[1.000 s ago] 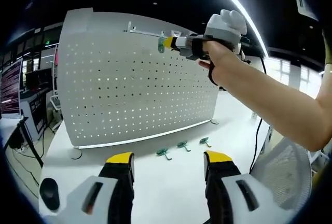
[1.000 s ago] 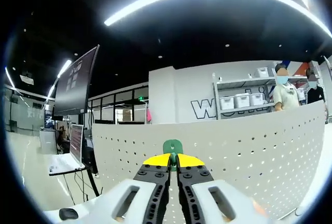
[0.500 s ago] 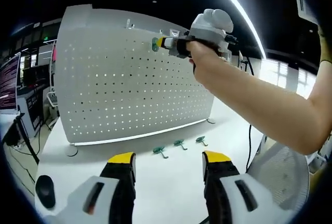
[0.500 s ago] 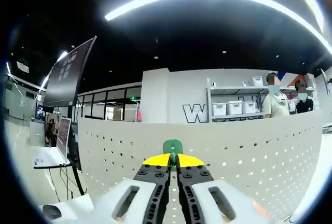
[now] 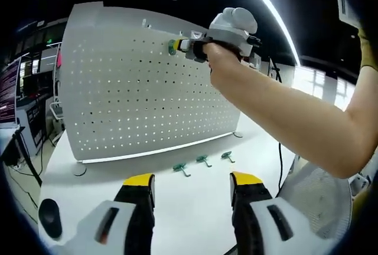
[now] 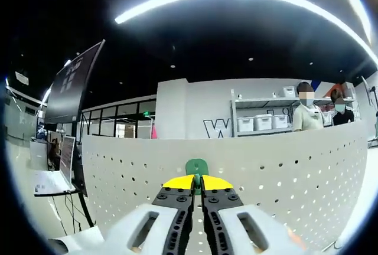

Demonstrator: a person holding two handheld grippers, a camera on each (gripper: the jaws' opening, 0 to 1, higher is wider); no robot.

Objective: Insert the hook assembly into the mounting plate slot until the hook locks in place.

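Note:
A white perforated mounting plate [image 5: 136, 90] stands upright on the white table [image 5: 189, 208]. My right gripper [image 5: 177, 46], held by a person's hand, is up at the plate's top edge, shut on a green hook [image 5: 171, 46]. In the right gripper view that green hook [image 6: 196, 167] sticks out between the shut yellow-tipped jaws [image 6: 196, 182], close to the top of the plate [image 6: 283, 172]. Three more green hooks [image 5: 203, 162] lie on the table in front of the plate. My left gripper [image 5: 192, 179] hangs open low over the table, nothing between its fingers.
A dark round object [image 5: 49, 218] lies on the table at the left. Monitors and desks [image 5: 12, 98] stand beyond the table's left edge. A white mesh chair [image 5: 322, 208] is at the right. Two people [image 6: 322, 107] stand by shelves behind the plate.
The right gripper with the green hook has moved left along the plate's top edge and closer to it. The left gripper stays open and low.

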